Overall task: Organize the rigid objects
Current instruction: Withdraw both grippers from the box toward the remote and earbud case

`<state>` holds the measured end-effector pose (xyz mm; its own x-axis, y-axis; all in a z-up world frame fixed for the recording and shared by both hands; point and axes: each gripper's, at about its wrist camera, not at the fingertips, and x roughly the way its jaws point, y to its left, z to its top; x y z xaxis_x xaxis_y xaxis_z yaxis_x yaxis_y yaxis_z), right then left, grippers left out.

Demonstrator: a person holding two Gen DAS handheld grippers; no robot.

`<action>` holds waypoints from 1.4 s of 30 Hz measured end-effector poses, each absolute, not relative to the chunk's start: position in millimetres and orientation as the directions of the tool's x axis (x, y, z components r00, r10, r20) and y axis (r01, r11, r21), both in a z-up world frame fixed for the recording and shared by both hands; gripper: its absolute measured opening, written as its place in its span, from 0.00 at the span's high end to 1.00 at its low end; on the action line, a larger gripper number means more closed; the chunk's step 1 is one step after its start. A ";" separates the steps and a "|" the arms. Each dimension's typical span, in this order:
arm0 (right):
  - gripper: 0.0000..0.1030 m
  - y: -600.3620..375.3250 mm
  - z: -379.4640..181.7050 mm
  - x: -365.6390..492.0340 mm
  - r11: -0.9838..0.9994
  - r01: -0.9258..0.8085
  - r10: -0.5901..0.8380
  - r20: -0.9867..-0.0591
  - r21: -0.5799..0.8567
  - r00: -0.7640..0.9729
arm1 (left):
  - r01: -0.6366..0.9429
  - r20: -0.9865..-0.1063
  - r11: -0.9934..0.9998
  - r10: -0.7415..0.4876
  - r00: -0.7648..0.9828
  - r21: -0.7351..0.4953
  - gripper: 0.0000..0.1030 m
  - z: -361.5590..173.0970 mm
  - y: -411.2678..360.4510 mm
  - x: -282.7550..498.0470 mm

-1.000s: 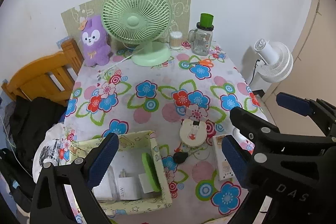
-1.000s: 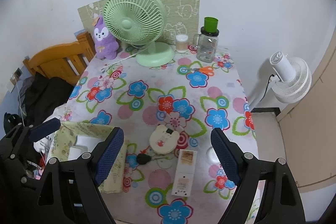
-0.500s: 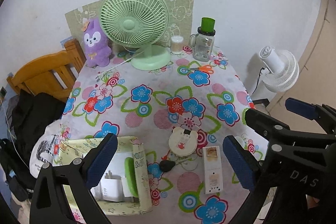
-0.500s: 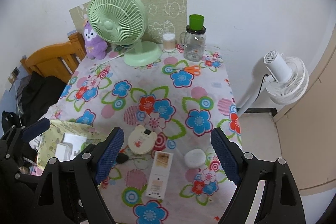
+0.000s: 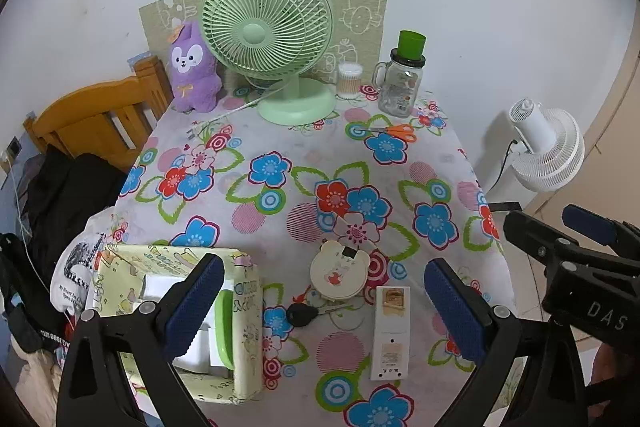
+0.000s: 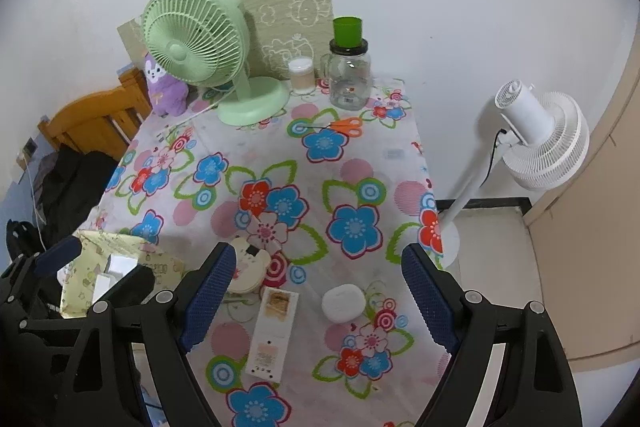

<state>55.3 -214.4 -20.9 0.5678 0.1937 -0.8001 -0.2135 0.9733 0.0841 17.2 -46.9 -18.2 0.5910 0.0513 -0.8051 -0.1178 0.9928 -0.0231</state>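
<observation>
Both tongs spread wide, nothing between the pads, nothing held.

Left gripper (image 5: 322,307) angled down over near edge of flowered tablecloth (image 5: 280,187). Between its fingers: round cream bear-face case (image 5: 339,275), black key (image 5: 302,315) touching or just beside the case's lower left, long white rectangular box (image 5: 391,333) lying flat, long axis roughly along the fingers, closer to the right finger. Left finger's blue pad (image 5: 192,303) overlapping the yellow-green fabric storage box (image 5: 248,327) in view; cannot tell if touching. Inside the box: white blocks and a green flat item on edge against the right wall. Right tong visible at far right of this view, past the table edge.

Right gripper (image 6: 316,299) also angled down. Between its fingers: white rounded case (image 6: 343,303) near centre, same white box (image 6: 272,331) toward the left finger. Bear case (image 6: 248,267) half hidden behind left pad (image 6: 208,299). Storage box (image 6: 100,259) well off to the left, outside the fingers, behind the other tong.

Far ahead of both tongs, at back of table: green desk fan (image 5: 272,39), purple plush (image 5: 194,71), cotton-swab tub (image 5: 350,81), glass jar with green cap (image 5: 402,79), orange scissors (image 5: 392,131) just in front of the jar. White floor fan (image 6: 536,139) off table to the right.
</observation>
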 end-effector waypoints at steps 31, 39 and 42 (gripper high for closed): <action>0.16 -258.0 -133.4 84.9 0.965 -0.254 0.188 -0.856 0.069 0.482 | -0.116 -0.853 0.993 0.032 0.522 -0.033 0.02 -116.0 -93.5 31.5; 0.16 -254.7 -169.8 89.9 0.954 -0.296 0.179 -0.886 0.050 0.428 | -0.080 -0.881 0.997 0.056 0.469 0.021 0.02 -153.8 -101.7 29.5; 0.16 -256.2 -179.2 91.2 0.953 -0.294 0.189 -0.894 0.067 0.407 | -0.059 -0.890 0.998 0.056 0.453 0.033 0.02 -164.7 -108.2 28.8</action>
